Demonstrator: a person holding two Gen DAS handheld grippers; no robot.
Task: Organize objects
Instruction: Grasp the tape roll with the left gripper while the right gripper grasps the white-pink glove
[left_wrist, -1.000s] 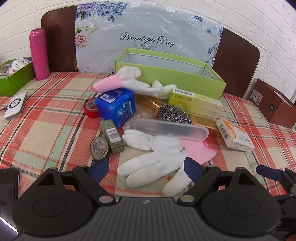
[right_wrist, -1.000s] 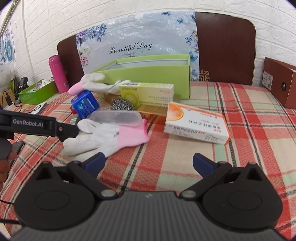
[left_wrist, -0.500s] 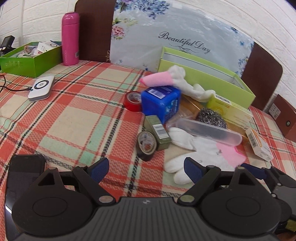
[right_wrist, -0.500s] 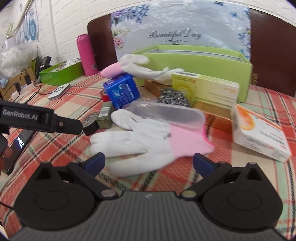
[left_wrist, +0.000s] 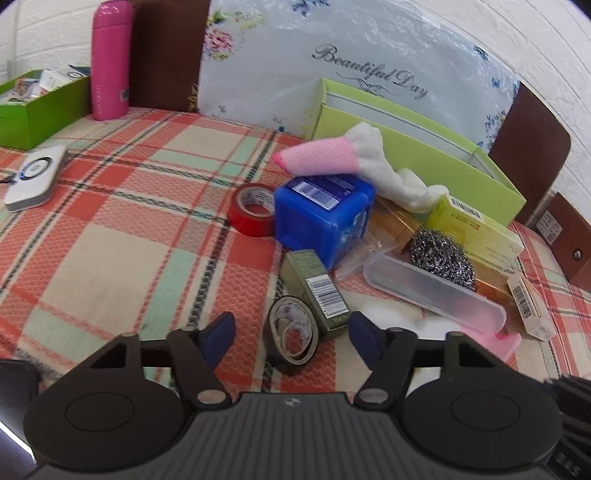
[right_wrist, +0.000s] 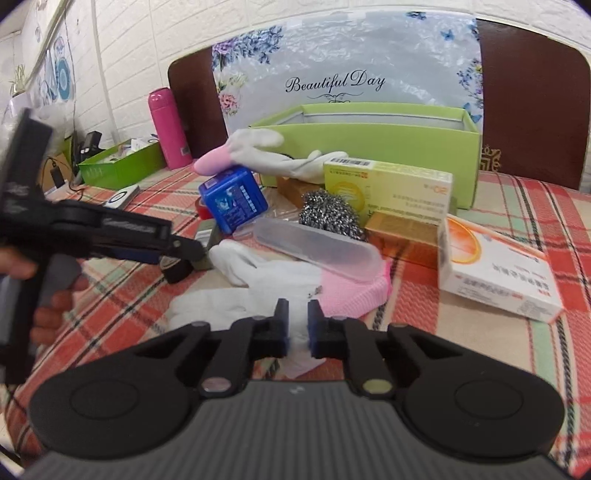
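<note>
Both grippers pitch downward over the plaid cloth (left_wrist: 110, 266). Left gripper (left_wrist: 290, 332): jaws apart, having just narrowed, flanking a dark tape roll (left_wrist: 293, 338) without pressing it. Right gripper (right_wrist: 297, 325): jaws have just clamped onto the white glove (right_wrist: 236, 299) with pink cuff. Only the right view shows the hand (right_wrist: 44, 291) carrying the left tool; only the left shows the red tape (left_wrist: 253, 210) whole.

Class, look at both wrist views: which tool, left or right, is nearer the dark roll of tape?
Left. The left tool has the dark roll of tape between its open fingers, apart from both. The right tool is off to the side, shut on the white glove.
</note>
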